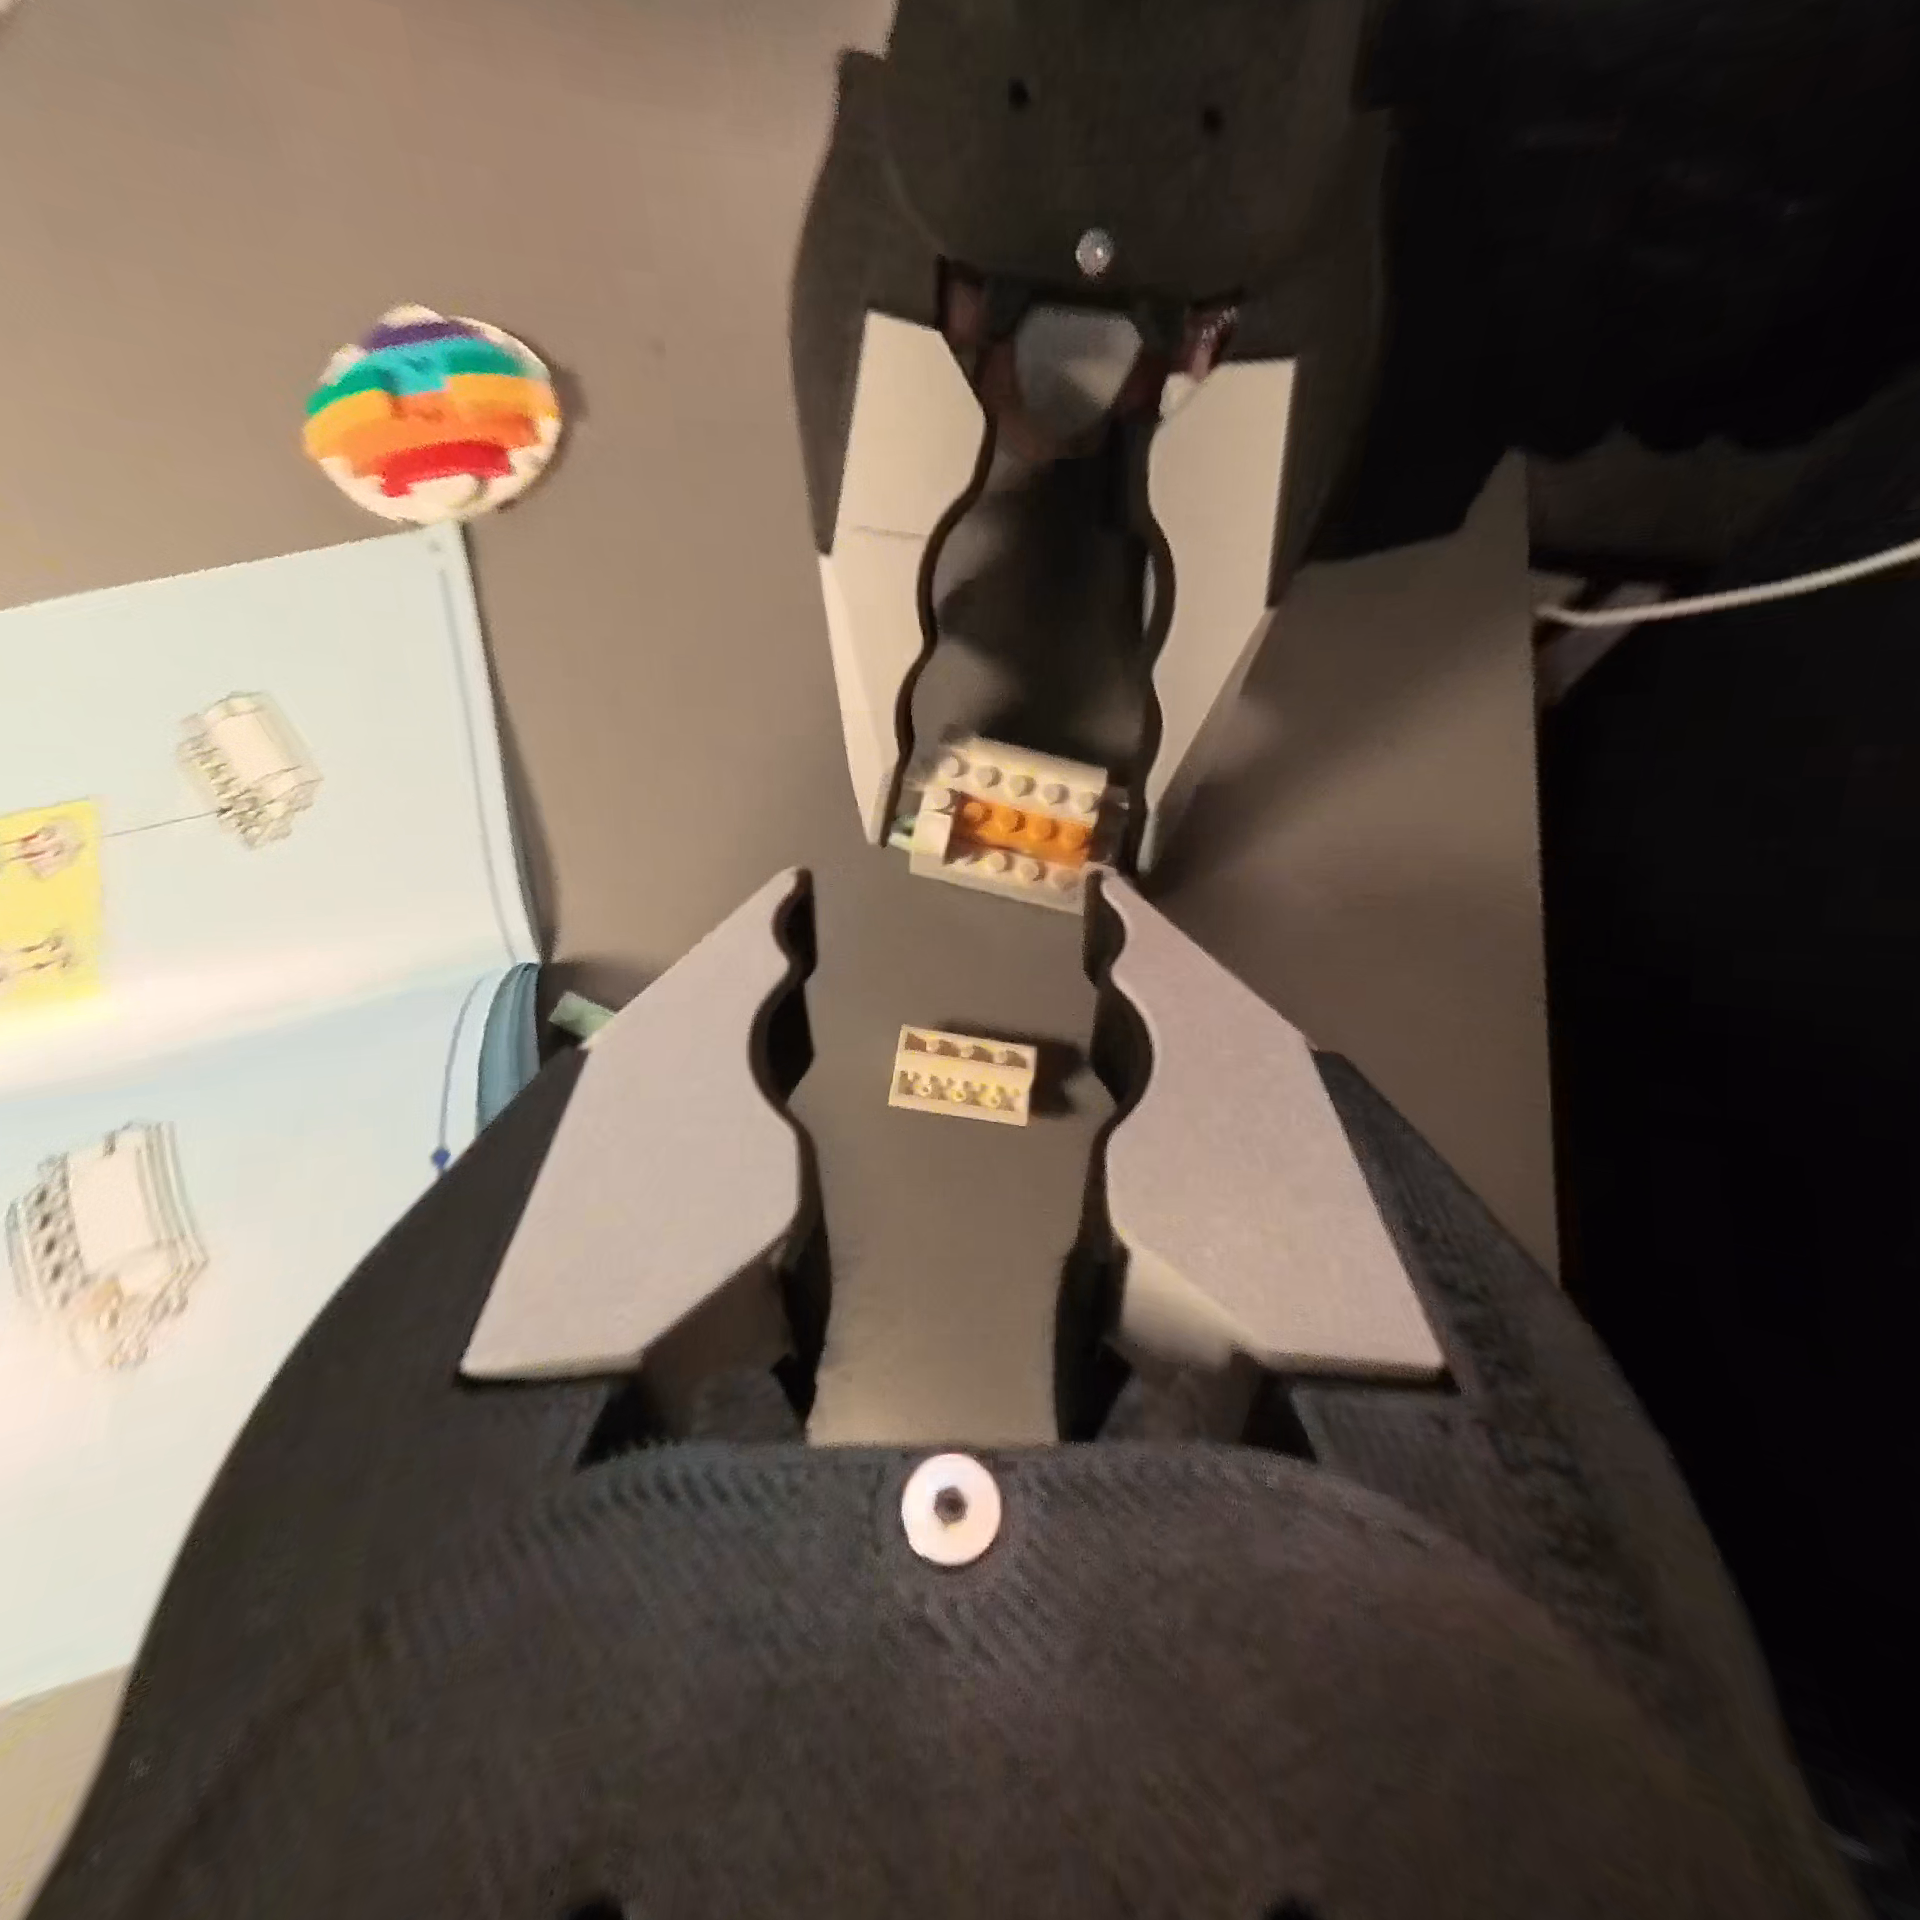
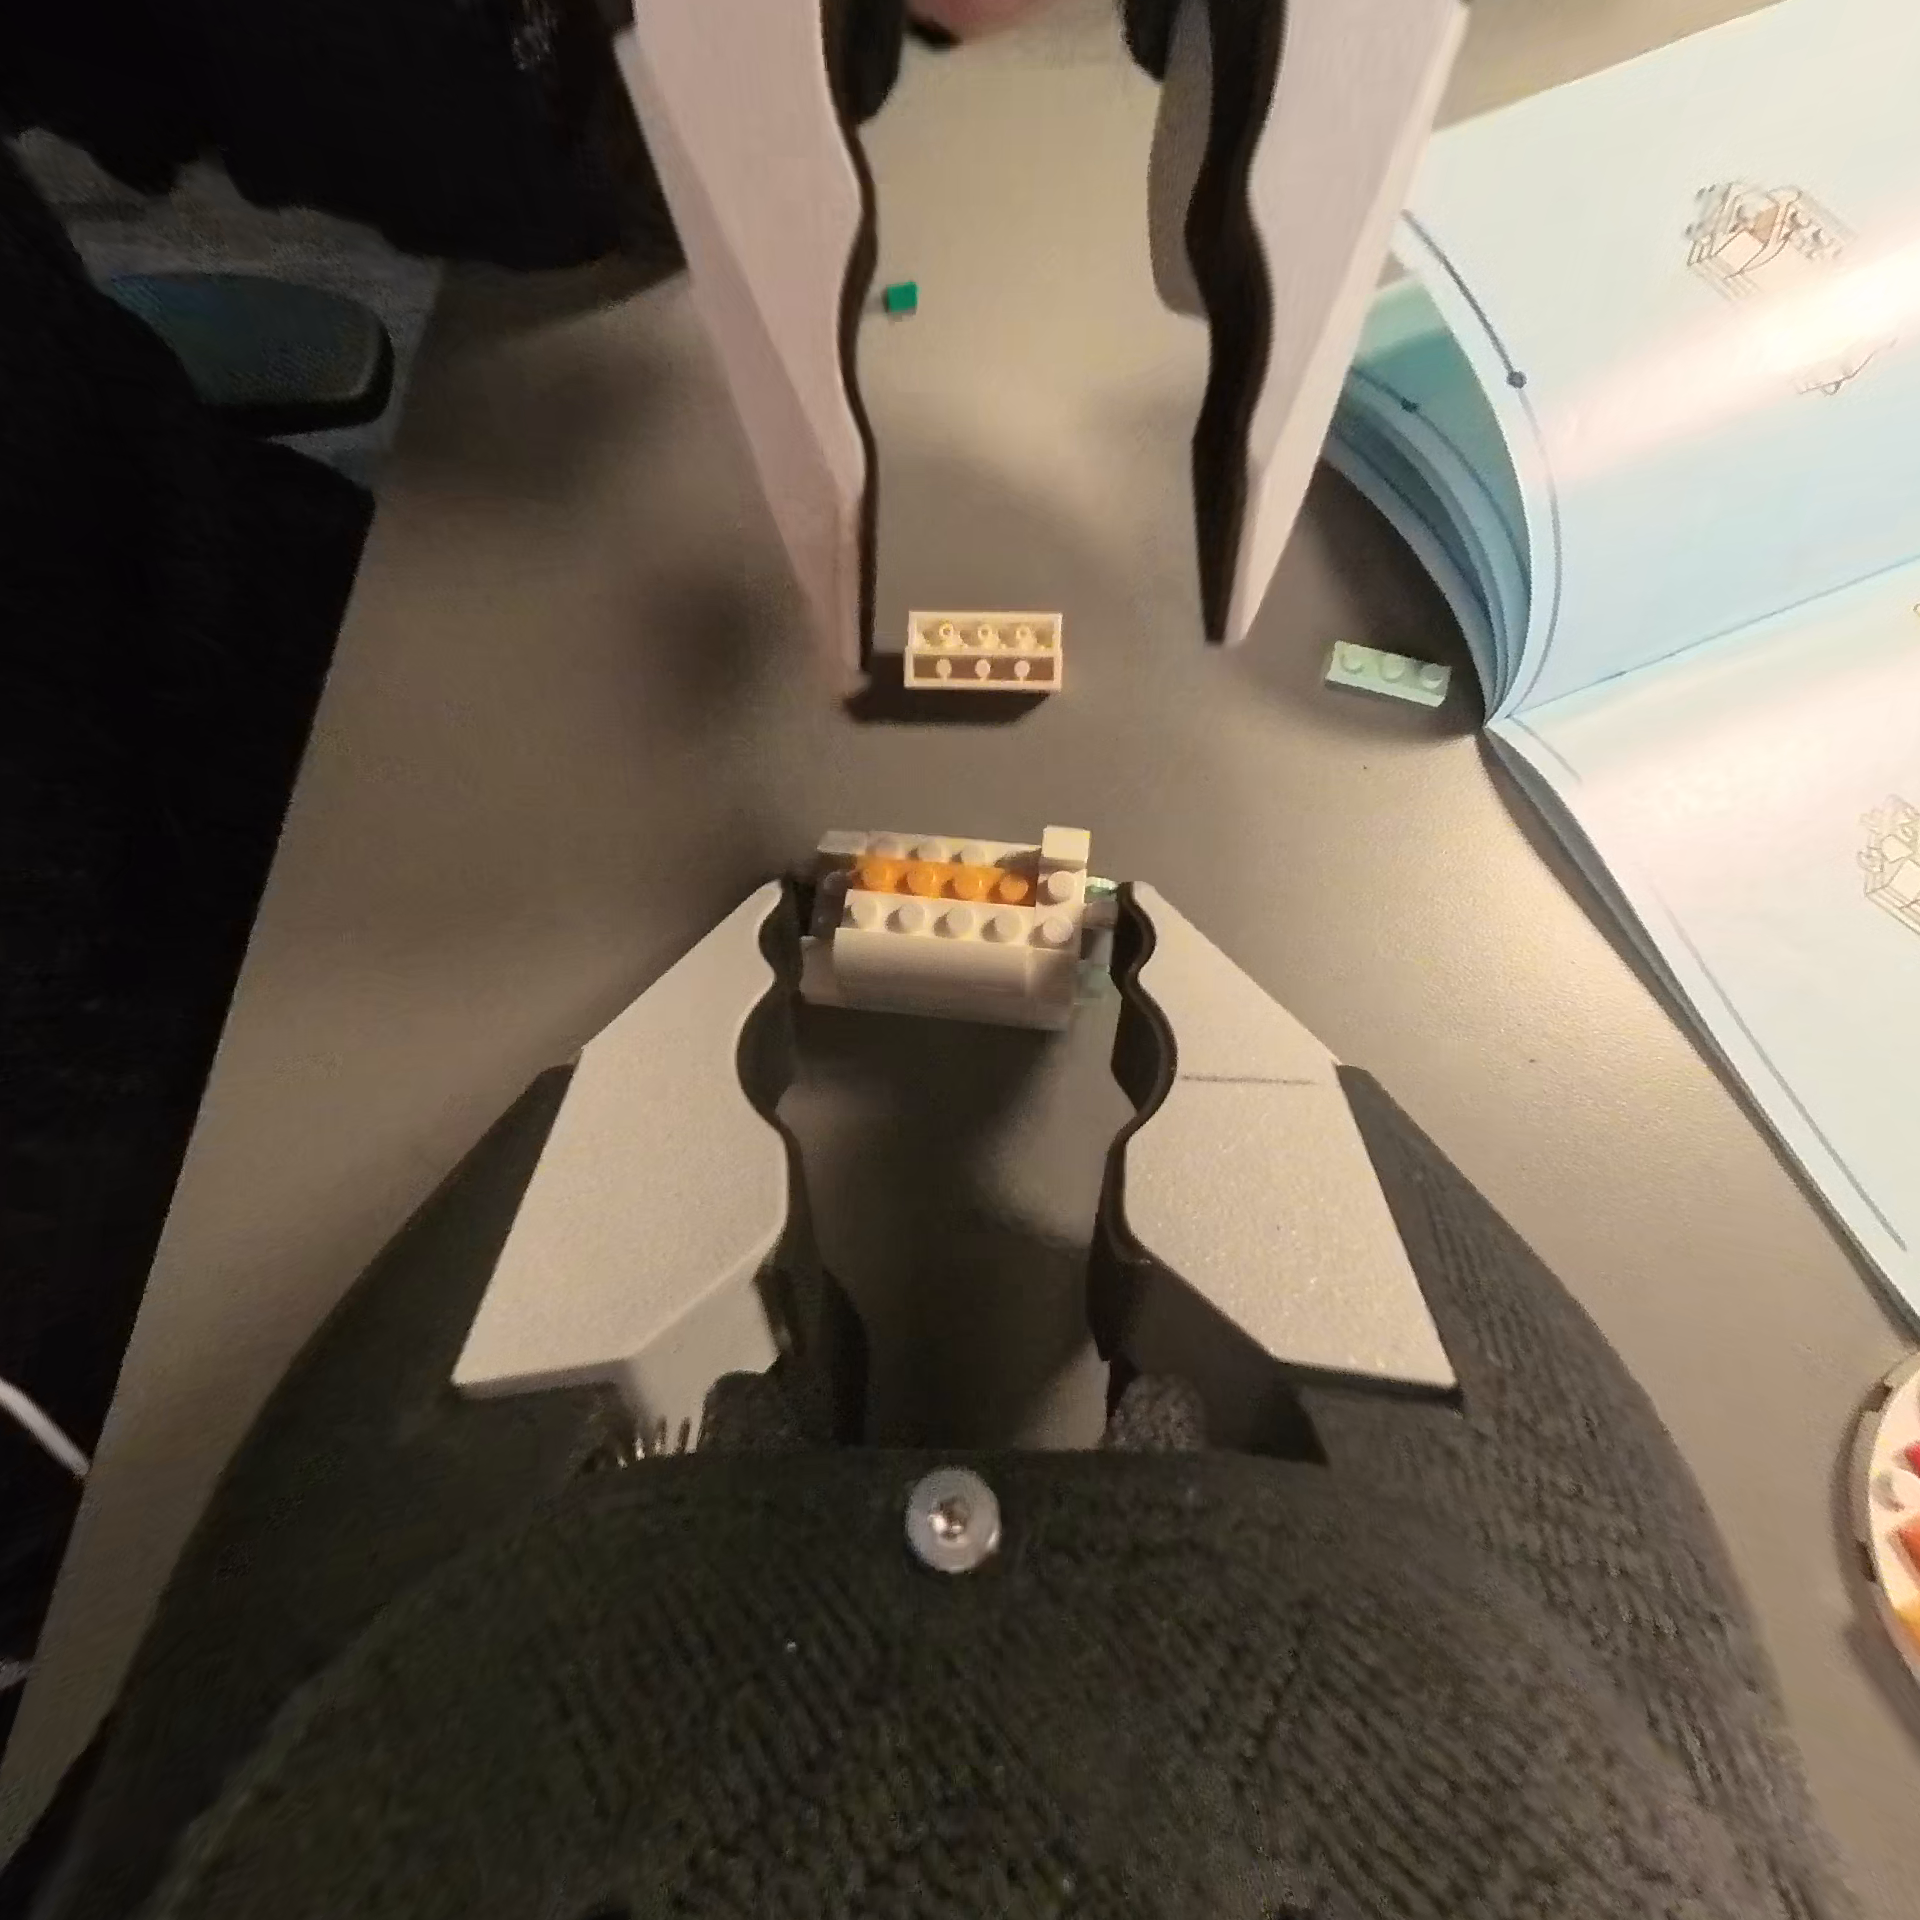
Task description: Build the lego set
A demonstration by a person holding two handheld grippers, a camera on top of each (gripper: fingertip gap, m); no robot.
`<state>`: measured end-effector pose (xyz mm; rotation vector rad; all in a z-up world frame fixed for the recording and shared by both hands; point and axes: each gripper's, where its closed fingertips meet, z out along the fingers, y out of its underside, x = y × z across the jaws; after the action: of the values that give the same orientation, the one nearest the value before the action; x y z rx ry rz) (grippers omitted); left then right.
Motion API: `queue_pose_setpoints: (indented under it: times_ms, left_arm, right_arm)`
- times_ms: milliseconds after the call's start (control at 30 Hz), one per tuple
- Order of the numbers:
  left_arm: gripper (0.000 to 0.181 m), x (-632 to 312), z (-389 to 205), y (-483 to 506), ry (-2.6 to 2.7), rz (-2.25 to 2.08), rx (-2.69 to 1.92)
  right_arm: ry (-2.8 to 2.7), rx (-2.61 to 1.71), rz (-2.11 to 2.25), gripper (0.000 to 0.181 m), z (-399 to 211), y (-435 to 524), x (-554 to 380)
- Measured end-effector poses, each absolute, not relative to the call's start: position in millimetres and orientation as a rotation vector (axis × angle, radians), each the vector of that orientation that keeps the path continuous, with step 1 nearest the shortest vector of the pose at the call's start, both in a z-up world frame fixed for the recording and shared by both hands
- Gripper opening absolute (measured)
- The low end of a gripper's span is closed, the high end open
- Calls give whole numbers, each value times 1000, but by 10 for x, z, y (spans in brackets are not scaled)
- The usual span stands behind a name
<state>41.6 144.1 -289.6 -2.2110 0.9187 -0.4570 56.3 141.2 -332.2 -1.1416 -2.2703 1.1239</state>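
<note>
Right claw [image 2: 951, 914] pinches a small lego sub-assembly [image 2: 951, 940]: light grey bricks with a row of orange studs down the middle and a grey piece standing up at one end. The fingertips press against its two short ends, and it is held just above the dark grey surface [image 2: 582, 790]. In the left wrist view the same assembly [image 1: 1013, 821] sits between the far claw's tips.

Left claw [image 1: 951, 904] is spread wide, holding nothing. It faces the right claw, tips close together but apart. On the surface [image 1: 644, 312] between its fingers lies a loose cream brick [image 1: 964, 1075], underside up with the tubes showing. The right wrist view shows that brick [image 2: 985, 649] between the left claw's white fingers [image 2: 790, 312], touching neither.

An open instruction booklet [image 1: 260, 831] with pale blue pages lies on the left side of the left wrist view, at the right edge [image 2: 1662, 727] in the other. A pale green plate [image 2: 1387, 675] with three studs lies just beside the booklet's spine. A tiny green piece [image 2: 900, 298] sits farther off, between the left claw's fingers.

A round white plate with rainbow-coloured lego layers [image 1: 436, 426] sits on the surface beyond the booklet corner, well apart from both claws. The picture is blurred there, so brick detail is unclear. A white cable [image 1: 1714, 592] runs at the surface's right edge.
</note>
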Motion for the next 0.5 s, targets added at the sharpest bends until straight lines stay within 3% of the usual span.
queue_pose_setpoints:
  times_ms: [33, 167, 267, 500]
  left_arm:
    - [53, 407, -2844, 1431, 878, -462, -2173]
    - [68, 455, -2638, 1386, 814, -405, -1939]
    - [73, 475, -2510, 1337, 908, -131, -1717]
    - [45, 595, -2380, 1217, 1151, 333, -1413]
  right_arm:
    - [-2258, -1137, 1141, 60, -3296, 1417, 561]
    - [-2145, -1087, 1371, 60, -3016, 1375, 525]
    - [-2036, -984, 1702, 59, -2657, 1252, 557]
    - [-2042, -862, 2026, 59, -2278, 1045, 556]
